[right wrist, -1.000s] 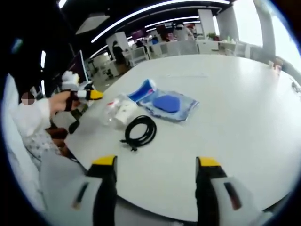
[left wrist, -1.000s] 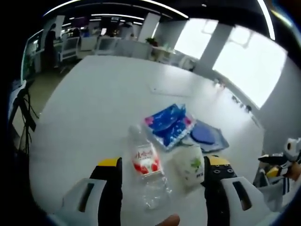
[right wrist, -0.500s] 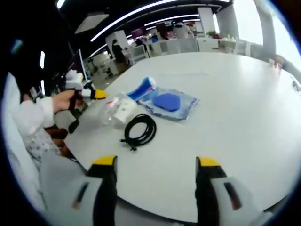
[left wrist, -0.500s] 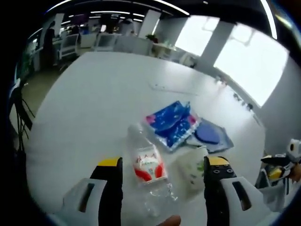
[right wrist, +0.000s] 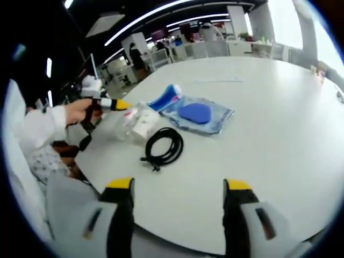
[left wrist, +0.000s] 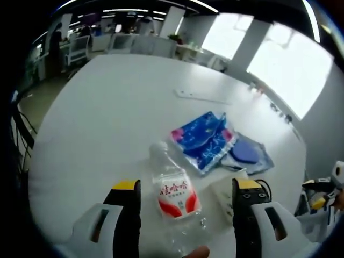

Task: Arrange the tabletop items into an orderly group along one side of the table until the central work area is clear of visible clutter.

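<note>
Since the earlier frame, the left hand-held gripper [left wrist: 185,188] has advanced, its jaws apart, straddling the clear plastic water bottle with a red label [left wrist: 173,196] lying near the white surface's [left wrist: 107,113] near edge. Beside it lie a white cup [left wrist: 228,193], a blue patterned packet [left wrist: 203,141] and a black coiled cable [right wrist: 163,146]. The right hand-held gripper [right wrist: 177,188] hovers, jaws apart, holding nothing, over the edge.

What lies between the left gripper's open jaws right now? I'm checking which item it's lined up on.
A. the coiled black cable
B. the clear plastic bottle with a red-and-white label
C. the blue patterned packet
B: in the left gripper view the clear plastic bottle lies on the table between the jaws of the open left gripper, untouched by either.
</note>
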